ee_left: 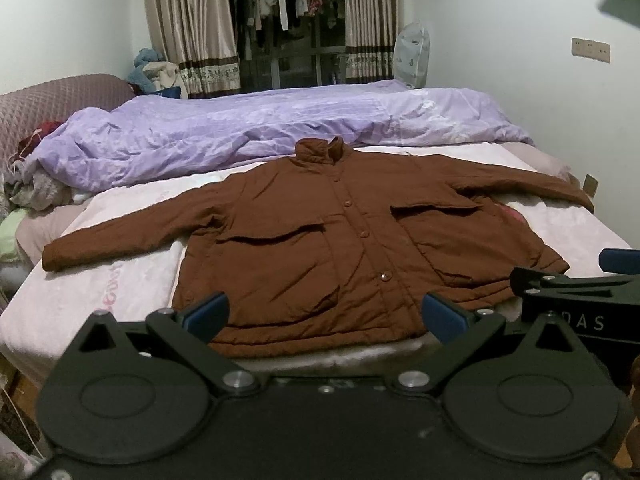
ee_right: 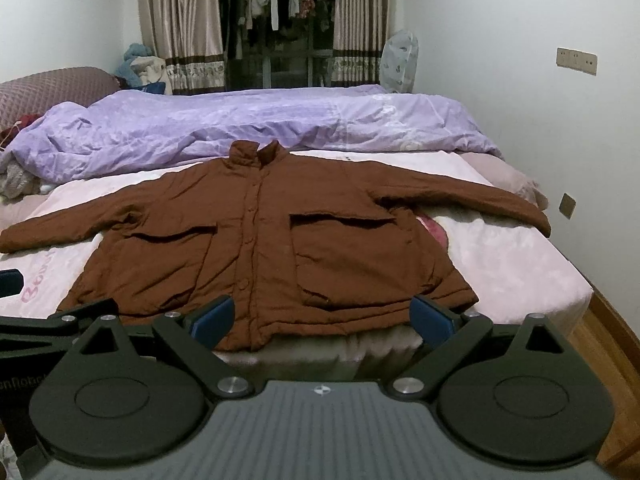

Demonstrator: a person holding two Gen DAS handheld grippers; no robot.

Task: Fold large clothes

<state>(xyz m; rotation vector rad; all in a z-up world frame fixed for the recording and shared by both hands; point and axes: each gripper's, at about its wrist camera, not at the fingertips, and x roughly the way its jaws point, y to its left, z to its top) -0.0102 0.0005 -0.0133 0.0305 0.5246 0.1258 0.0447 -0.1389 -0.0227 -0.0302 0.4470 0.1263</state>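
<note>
A brown button-front jacket (ee_left: 320, 240) lies flat and face up on the bed, collar toward the far side, both sleeves spread out to the sides. It also shows in the right wrist view (ee_right: 256, 240). My left gripper (ee_left: 326, 316) is open and empty, held just in front of the jacket's bottom hem. My right gripper (ee_right: 322, 318) is open and empty, also in front of the hem, to the right of the left one. Part of the right gripper shows in the left wrist view (ee_left: 580, 292).
The bed has a pale pink sheet (ee_left: 120, 280) and a rumpled purple duvet (ee_left: 240, 128) behind the jacket. A pile of clothes (ee_left: 32, 188) lies at the left. Curtains and a window (ee_left: 280, 28) are at the back; wooden floor (ee_right: 600, 340) is to the right.
</note>
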